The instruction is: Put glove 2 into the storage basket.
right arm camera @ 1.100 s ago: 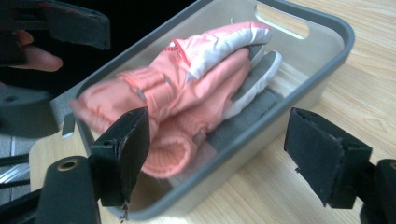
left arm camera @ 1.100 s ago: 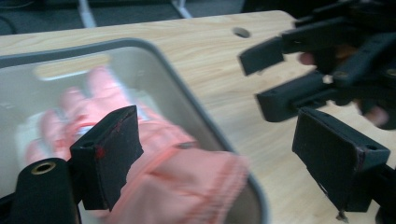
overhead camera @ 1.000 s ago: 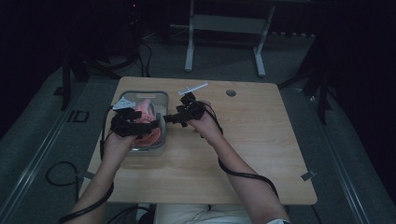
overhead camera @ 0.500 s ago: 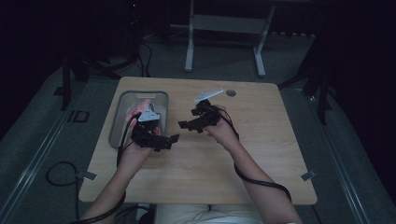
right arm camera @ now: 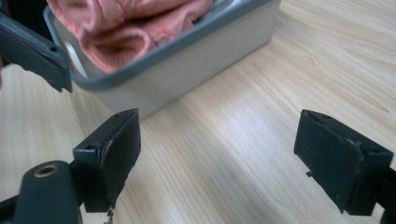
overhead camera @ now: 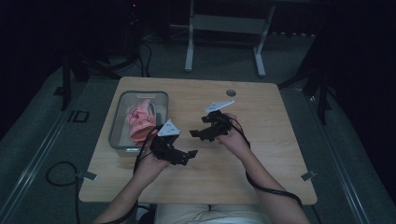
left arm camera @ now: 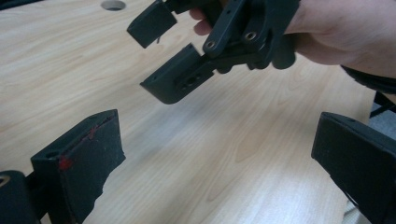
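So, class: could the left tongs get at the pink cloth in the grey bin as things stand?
Probably yes. The left tongs are open and empty, right beside the grey bin, which has no lid; the pink cloth lies heaped above the rim, with nothing between.

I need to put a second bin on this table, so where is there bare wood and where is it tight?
Free: the right half of the table, from the right gripper out to the right edge, and the near strip along the person's edge. Crowded: the left, where the grey bin of pink cloth stands beside the left gripper.
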Motion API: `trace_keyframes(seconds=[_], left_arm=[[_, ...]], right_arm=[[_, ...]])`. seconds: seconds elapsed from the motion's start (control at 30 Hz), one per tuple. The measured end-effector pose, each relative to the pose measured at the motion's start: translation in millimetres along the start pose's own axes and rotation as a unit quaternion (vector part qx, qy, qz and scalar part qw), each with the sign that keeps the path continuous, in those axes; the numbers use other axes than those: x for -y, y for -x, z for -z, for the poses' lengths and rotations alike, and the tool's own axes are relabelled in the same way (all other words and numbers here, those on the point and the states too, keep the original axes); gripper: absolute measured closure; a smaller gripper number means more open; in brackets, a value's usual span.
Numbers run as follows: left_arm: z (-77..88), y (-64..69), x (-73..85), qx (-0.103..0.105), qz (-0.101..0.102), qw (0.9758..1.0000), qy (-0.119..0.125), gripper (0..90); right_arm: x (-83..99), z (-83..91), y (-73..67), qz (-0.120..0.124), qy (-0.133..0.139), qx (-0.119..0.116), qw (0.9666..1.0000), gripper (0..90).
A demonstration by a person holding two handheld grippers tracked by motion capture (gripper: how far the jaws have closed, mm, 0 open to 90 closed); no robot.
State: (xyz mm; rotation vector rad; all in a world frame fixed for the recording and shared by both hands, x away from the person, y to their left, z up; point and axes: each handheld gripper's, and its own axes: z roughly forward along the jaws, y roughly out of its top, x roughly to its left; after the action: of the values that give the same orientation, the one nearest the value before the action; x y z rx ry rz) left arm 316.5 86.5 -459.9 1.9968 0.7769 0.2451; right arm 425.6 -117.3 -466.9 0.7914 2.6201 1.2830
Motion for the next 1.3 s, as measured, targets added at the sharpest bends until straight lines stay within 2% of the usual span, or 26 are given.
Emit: trace_keyframes(seconds=[0.07,0.3,0.4,0.57,0.7,0.87,0.97,1.03,1.07,1.1,1.2,1.3], left_arm=[[-4.3,3.6,3.1,0.002,-0.01,0.9999,-0.008,1.6],[-21.7,13.4,16.7,0.041,-0.024,0.9985,-0.027,1.6],[-30.0,15.1,24.1,0.045,-0.021,0.9982,-0.032,1.7],[-39.6,18.6,36.6,0.039,-0.025,0.9983,-0.034,1.7],[-47.7,18.8,46.7,0.048,-0.023,0.9977,-0.042,2.1],[-58.0,16.7,59.5,0.058,-0.024,0.9967,-0.051,2.1],[-62.3,17.1,65.7,0.063,-0.021,0.9967,-0.045,2.1],[-63.6,18.6,68.0,0.062,-0.035,0.9965,-0.044,2.1],[-63.3,20.2,70.1,0.055,-0.054,0.9963,-0.037,2.1],[-63.7,20.6,71.6,0.054,-0.06,0.9962,-0.034,2.1],[-64.5,18.6,75.4,0.074,-0.053,0.9953,-0.033,2.1],[-67.2,19.8,77.5,0.075,-0.06,0.9945,-0.043,2.1]], right_arm=[[11.1,-0.6,1.5,0.0,0.004,-0.001,1.0,14.6],[36.4,-5.1,1.4,-0.002,-0.013,-0.005,0.9999,14.6],[45.4,-8.4,-1.0,-0.005,-0.018,-0.005,0.9998,14.7],[63.3,-15.0,-6.9,-0.003,-0.026,-0.003,0.9996,14.7],[75.2,-16.6,-7.0,-0.003,-0.033,-0.01,0.9994,14.7],[83.9,-14.8,-10.6,0.016,-0.035,-0.012,0.9992,14.7],[89.2,-14.7,-11.6,0.021,-0.038,-0.008,0.999,14.7],[92.1,-14.6,-12.0,0.025,-0.037,-0.007,0.999,14.8],[93.1,-14.2,-12.2,0.024,-0.035,-0.007,0.9991,14.8],[94.5,-13.5,-12.5,0.025,-0.034,-0.007,0.9991,14.8],[97.7,-11.0,-14.2,0.034,-0.03,-0.001,0.999,14.7],[101.6,-9.7,-15.7,0.037,-0.029,0.001,0.9989,14.7]])
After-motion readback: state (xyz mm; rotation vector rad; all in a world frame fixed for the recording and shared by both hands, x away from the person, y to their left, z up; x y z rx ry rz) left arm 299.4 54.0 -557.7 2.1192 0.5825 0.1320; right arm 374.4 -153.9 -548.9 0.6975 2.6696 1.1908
